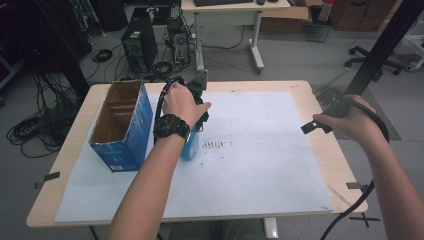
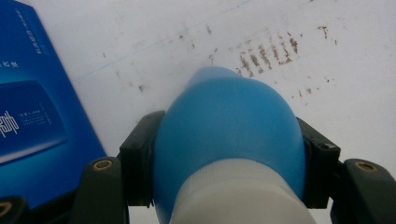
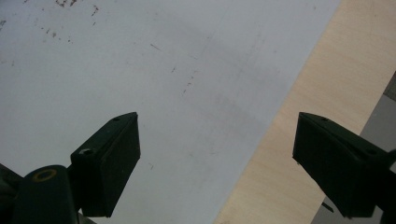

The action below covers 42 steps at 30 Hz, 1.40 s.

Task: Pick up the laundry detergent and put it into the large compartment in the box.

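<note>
A blue rubber bulb (image 2: 229, 135) with a pale grey base fills the space between the jaws of my left gripper (image 2: 229, 161), which is shut on its wide middle. From above, the bulb (image 1: 190, 148) hangs below the left hand, close to the white mat (image 1: 260, 150) and just right of the blue box (image 1: 122, 125). My left gripper (image 1: 195, 107) points downward under that hand. My right gripper (image 3: 217, 158) is open with nothing between its jaws, held over the mat's right edge where the wooden table (image 3: 327, 93) begins. In the high view my right gripper (image 1: 315, 125) sits at the table's right side.
The blue cardboard box (image 2: 37, 112) is open at the top, with inner dividers, and stands at the left of the mat. Brown smudges (image 1: 214, 145) mark the mat near the bulb. Black tape pieces (image 1: 357, 186) sit at the table edges. Computers and cables lie on the floor behind.
</note>
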{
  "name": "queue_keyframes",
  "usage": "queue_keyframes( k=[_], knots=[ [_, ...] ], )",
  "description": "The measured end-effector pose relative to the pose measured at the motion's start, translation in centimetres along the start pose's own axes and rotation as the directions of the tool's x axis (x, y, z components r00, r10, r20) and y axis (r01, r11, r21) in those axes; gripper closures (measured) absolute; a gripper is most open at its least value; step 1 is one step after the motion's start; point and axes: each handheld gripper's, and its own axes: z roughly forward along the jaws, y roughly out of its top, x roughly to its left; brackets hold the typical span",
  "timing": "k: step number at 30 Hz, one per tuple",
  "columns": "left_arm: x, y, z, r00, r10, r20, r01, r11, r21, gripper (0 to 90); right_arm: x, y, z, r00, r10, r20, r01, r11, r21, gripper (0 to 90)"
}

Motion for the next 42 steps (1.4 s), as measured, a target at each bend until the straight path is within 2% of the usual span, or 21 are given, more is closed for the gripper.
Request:
queue_keyframes(
  k=[7,17,23,42],
  knots=[
    [-0.1,0.0,-1.0,1.0000,-0.001,0.003,0.001,1.0000,0.000,37.3,0.1,0.0,-0.3,1.0000,0.000,0.002,0.001,1.000,-0.004,14.9],
    [-0.4,-0.2,-3.0,0.9997,0.021,-0.016,-0.021,0.9997,-0.009,37.3,0.2,-0.2,-0.9,1.0000,0.000,0.003,0.000,1.000,-0.009,14.9],
    [-0.6,-0.2,-4.4,0.9998,0.020,-0.004,-0.020,0.9996,-0.020,37.4,0.3,-0.2,-1.3,1.0000,0.000,0.000,0.000,1.000,-0.018,14.9],
    [-1.0,0.2,-7.7,0.9993,0.034,-0.013,-0.035,0.9985,-0.043,37.4,0.2,-0.4,-1.4,1.0000,0.002,-0.002,-0.002,1.000,-0.014,14.9]
  ],
)
